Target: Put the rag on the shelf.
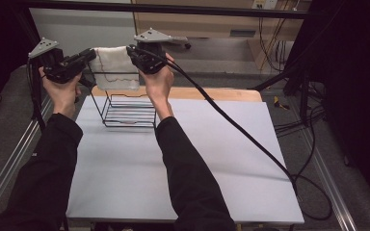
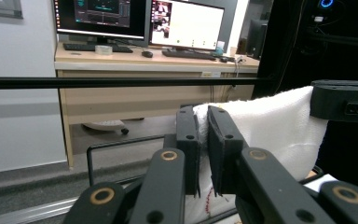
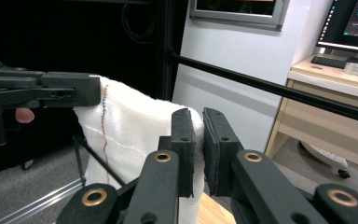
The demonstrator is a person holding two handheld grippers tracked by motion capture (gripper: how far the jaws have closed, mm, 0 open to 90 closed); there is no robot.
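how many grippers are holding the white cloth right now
2. The left gripper pinches the white cloth at its left top corner, the right gripper at its right top corner, above the wire rack.

White table (image 1: 188, 163), flat rectangular top, bare over most of its surface; a strip of light wooden board (image 1: 221, 94) shows along its far edge. One thing stands directly on it: a black wire basket (image 1: 125, 113), set at the far left part of the top, its barred bottom resting on the white surface and its open frame rising from there. Table stands on a grey floor (image 1: 347, 187), where a black cable (image 1: 313, 192) lies looped just off the right near corner, and metal rails (image 1: 9, 163) run along both long sides.
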